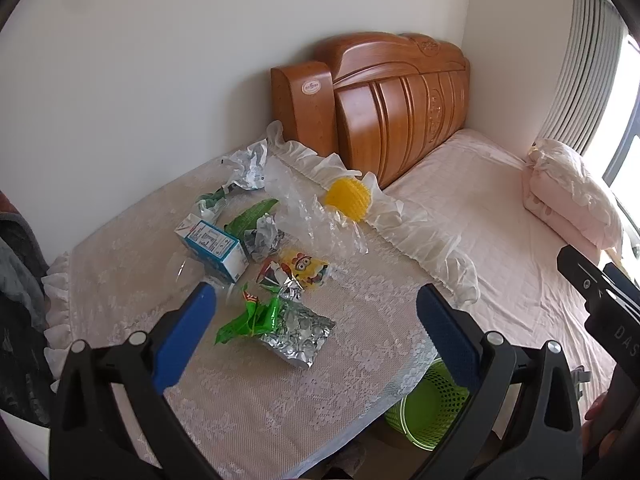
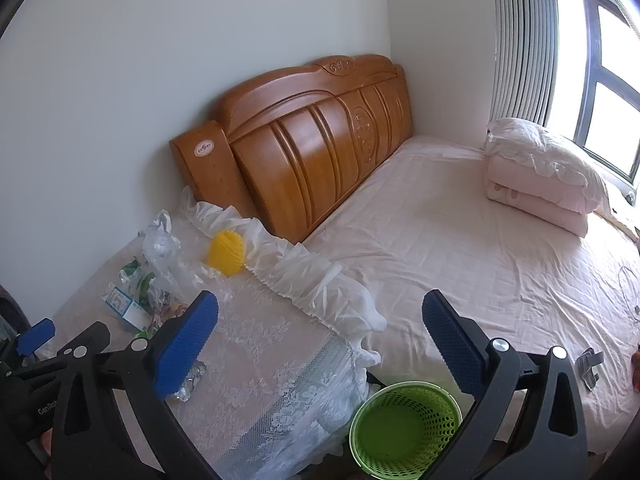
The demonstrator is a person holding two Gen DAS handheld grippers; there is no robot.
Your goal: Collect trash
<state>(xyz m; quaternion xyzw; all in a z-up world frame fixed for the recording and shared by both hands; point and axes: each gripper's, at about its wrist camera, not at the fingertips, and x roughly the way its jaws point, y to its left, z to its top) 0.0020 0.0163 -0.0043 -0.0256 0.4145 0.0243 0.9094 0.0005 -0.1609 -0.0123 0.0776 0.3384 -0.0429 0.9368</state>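
A bedroom: white walls, a carved wooden headboard point(image 2: 304, 140) in the corner, a bed point(image 2: 460, 248) under a pale pink sheet, and a folded pink quilt point(image 2: 540, 176) with a pillow on top near the window. Beside the bed stands a desk point(image 1: 248, 392) draped in a white lace cloth with a ruffled edge.

The trash lies scattered on the desk's far half. Nearest the left gripper point(image 1: 312, 308) is a green and silver foil wrapper point(image 1: 280, 328), lying flat between and just beyond its blue pads. Behind it sit a yellow cartoon-printed wrapper point(image 1: 300, 270), a small blue and white carton point(image 1: 212, 246) on its side, a crumpled green wrapper point(image 1: 250, 220), crumpled white plastic point(image 1: 244, 164) by the wall, and a sheet of clear bubble film point(image 1: 312, 216). A yellow spiky ball point(image 1: 347, 200) rests at the ruffled edge, touching the film.

A green mesh basket point(image 2: 404, 428) stands on the floor between desk and bed, below the right gripper point(image 2: 320, 308); nothing shows inside it.

Both sets of jaws stand wide apart and hold nothing. The left one hovers above the desk; the right one hangs over the desk's corner and the basket.
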